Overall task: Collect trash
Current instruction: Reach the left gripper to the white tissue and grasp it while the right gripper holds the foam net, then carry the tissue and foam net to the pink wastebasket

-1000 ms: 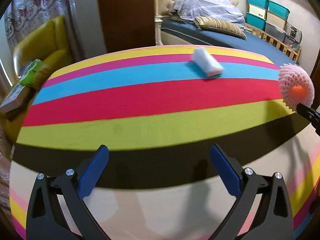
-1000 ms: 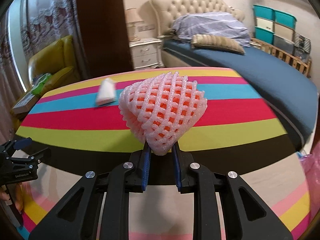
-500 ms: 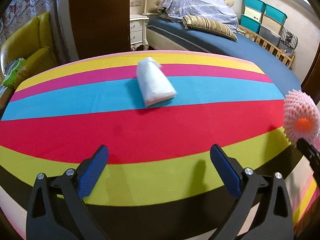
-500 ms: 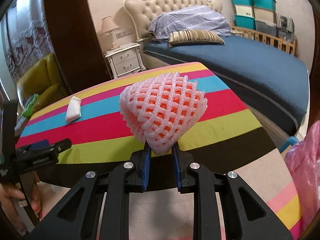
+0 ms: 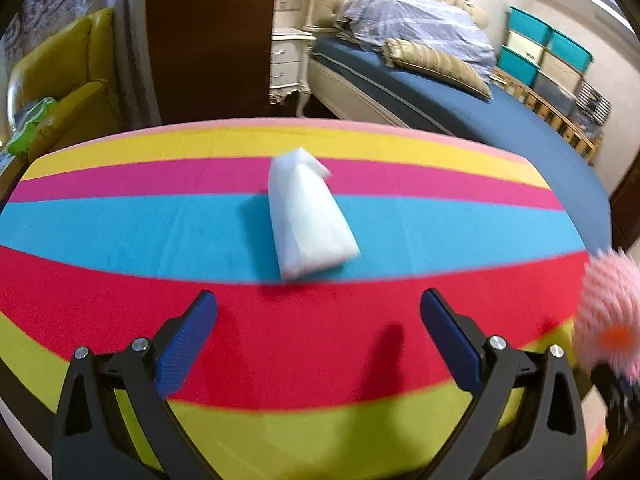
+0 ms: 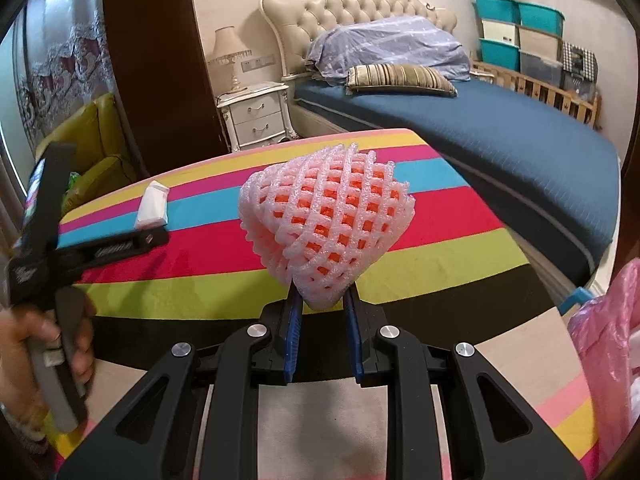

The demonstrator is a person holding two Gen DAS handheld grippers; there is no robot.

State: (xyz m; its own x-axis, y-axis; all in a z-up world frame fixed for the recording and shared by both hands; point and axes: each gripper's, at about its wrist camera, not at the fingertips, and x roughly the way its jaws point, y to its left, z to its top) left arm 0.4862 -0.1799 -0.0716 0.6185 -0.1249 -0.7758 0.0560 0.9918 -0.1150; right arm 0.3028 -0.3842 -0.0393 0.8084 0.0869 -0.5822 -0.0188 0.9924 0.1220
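A white foam wrapper lies on the blue stripe of the striped table, just ahead of my open, empty left gripper. It also shows in the right wrist view. My right gripper is shut on a pink foam fruit net with orange inside, held above the table's near edge. The net shows blurred at the right edge of the left wrist view. The left gripper appears at the left of the right wrist view.
A pink plastic bag hangs at the lower right. A bed stands behind the table, a white nightstand beside it. A yellow armchair is at the left. Teal storage boxes stack far right.
My left gripper has moved forward over the table toward the white wrapper, which now looks much larger. My right gripper has drawn back and to the right with the net.
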